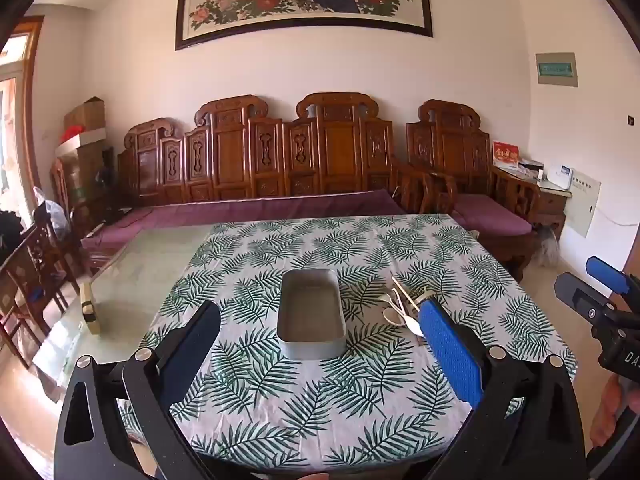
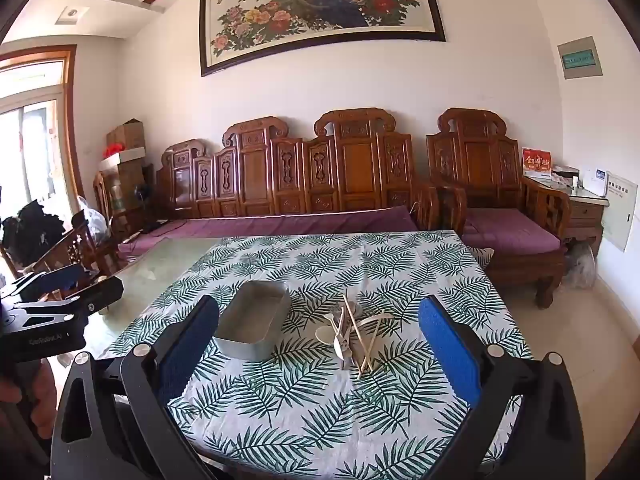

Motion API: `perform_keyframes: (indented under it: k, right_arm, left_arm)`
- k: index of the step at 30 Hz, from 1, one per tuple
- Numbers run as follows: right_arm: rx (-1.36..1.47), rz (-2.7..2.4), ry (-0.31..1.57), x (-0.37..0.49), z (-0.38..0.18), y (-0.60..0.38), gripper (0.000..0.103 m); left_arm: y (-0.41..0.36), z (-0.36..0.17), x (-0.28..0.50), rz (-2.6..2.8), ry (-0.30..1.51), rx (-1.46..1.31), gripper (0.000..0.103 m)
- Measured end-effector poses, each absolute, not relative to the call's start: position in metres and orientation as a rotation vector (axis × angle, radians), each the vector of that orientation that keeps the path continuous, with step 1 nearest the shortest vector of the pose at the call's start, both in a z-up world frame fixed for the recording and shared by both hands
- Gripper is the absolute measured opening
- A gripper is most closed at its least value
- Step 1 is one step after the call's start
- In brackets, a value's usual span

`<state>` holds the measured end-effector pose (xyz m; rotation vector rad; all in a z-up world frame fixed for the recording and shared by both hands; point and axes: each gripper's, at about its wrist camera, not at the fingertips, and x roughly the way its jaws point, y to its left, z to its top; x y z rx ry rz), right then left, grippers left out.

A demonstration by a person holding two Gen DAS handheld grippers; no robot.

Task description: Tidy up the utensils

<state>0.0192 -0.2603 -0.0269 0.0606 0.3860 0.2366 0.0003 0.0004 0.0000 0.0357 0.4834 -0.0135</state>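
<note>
Both grippers gape; utensils (image 2: 354,334) (wooden, seemingly) lie ahead between right gripper's (image 2: 318,336) fingers.

A white wall (image 2: 360,80) is seen behind a long carved wooden sofa (image 2: 304,176) fitted with purple cushions, and a matching armchair (image 2: 492,184) is placed just beside it. A framed peacock-and-flower painting (image 2: 320,12) is hung above the sofa. Cardboard boxes (image 2: 126,148) are stacked in the left corner. Daylight is admitted through a wood-framed window (image 2: 32,140) on the left. A pale floor (image 2: 580,320) is visible at right.
</note>
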Motion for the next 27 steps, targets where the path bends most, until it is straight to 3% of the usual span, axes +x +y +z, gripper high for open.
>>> perform_keyframes:
  k: [27]
  right_arm:
    - [0.065, 0.237, 0.385, 0.0183, -0.0261, -0.2613, 0.1]
  left_arm:
    - [0.0005, -0.0004, 0.0022, -0.014, 0.478, 0.032, 0.097]
